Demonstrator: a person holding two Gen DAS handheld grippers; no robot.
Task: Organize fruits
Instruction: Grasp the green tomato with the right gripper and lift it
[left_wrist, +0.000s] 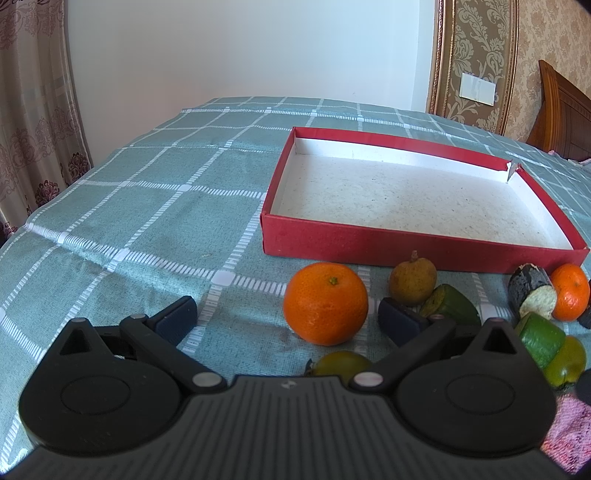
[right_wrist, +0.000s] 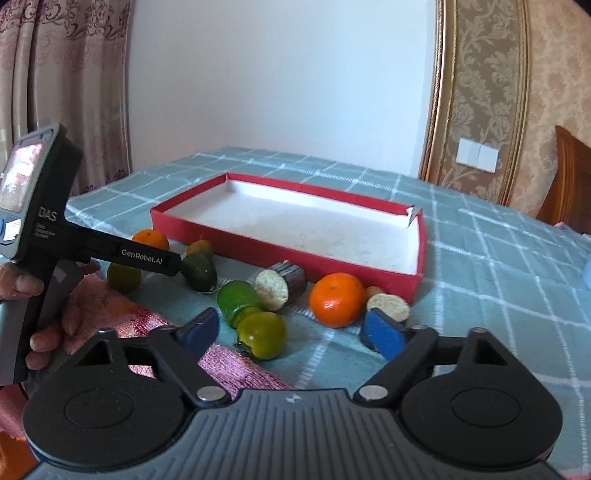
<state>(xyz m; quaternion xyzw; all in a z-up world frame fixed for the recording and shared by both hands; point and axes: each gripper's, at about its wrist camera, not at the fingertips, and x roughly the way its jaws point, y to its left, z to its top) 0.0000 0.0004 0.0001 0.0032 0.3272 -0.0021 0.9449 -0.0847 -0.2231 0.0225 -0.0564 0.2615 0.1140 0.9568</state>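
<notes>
An empty red box (left_wrist: 406, 245) (right_wrist: 258, 254) with a white inside lies on the checked cloth. Fruits lie in front of it. In the left wrist view my open, empty left gripper (left_wrist: 290, 317) brackets a big orange (left_wrist: 325, 303), with a brown pear-like fruit (left_wrist: 413, 280) and a dark green piece (left_wrist: 452, 304) to the right. In the right wrist view my open, empty right gripper (right_wrist: 291, 332) hovers near a green tomato-like fruit (right_wrist: 263, 335), a second orange (right_wrist: 336, 300), a green piece (right_wrist: 236, 299) and a dark cut stub (right_wrist: 282, 284).
The left gripper's body (right_wrist: 48, 229) and the hand holding it fill the left of the right wrist view. A pink cloth (right_wrist: 236, 363) lies under it. A curtain (left_wrist: 33, 110) hangs left; a wooden chair (right_wrist: 569, 188) stands right. The teal cloth (left_wrist: 147, 206) stretches left of the box.
</notes>
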